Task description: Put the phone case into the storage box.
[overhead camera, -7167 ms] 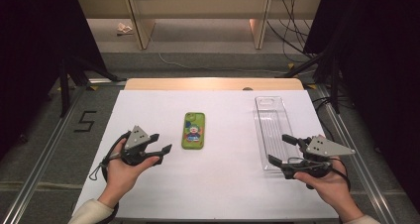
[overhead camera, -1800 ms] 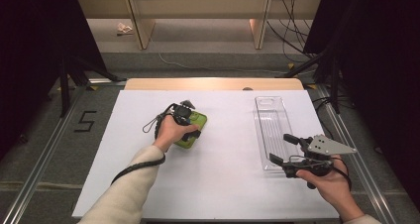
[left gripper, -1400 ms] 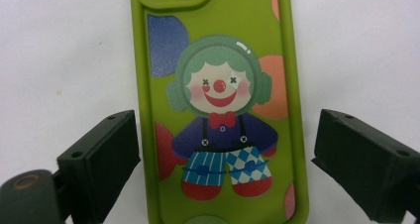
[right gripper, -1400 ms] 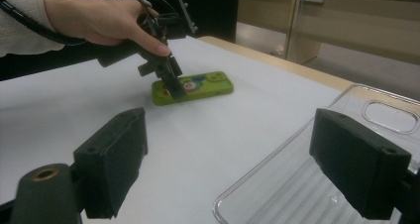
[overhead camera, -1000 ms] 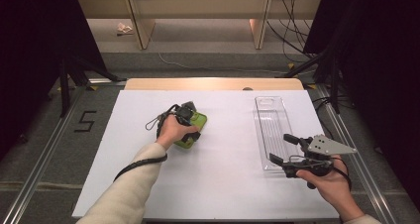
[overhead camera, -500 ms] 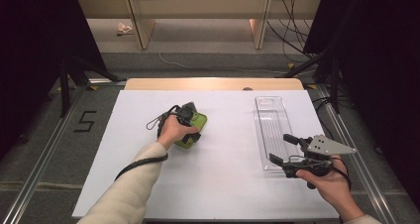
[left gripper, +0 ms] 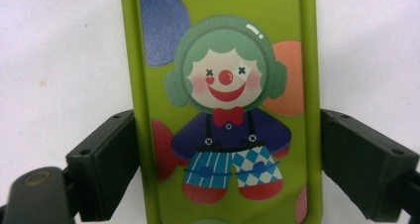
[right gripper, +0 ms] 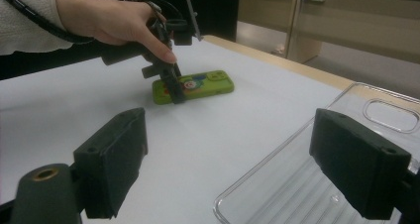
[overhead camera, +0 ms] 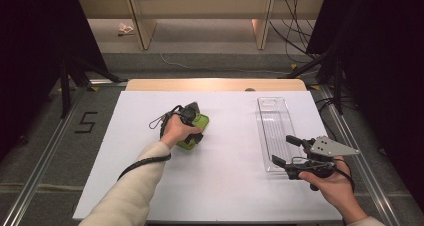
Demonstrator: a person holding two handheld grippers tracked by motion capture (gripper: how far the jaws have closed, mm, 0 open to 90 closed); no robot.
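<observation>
The green case (overhead camera: 192,132) with the clown print lies flat on the white bench (overhead camera: 225,186), left of centre, its long axis running away from the person and tilted a little to the right. The left tool (overhead camera: 192,128) stands over its near half, pointing down, the 2 jaws straddling the case across its short width. In the left gripper view the jaws have just been closing, with the green case (left gripper: 223,105) between them; the left jaw meets the long edge, while at the right jaw I cannot tell touching from a sliver of gap. The right tool (overhead camera: 284,151) waits well apart, jaws wide and holding nothing, at the near end of the clear tray (overhead camera: 274,121). The left hand is far nearer; a lift seems next.
</observation>
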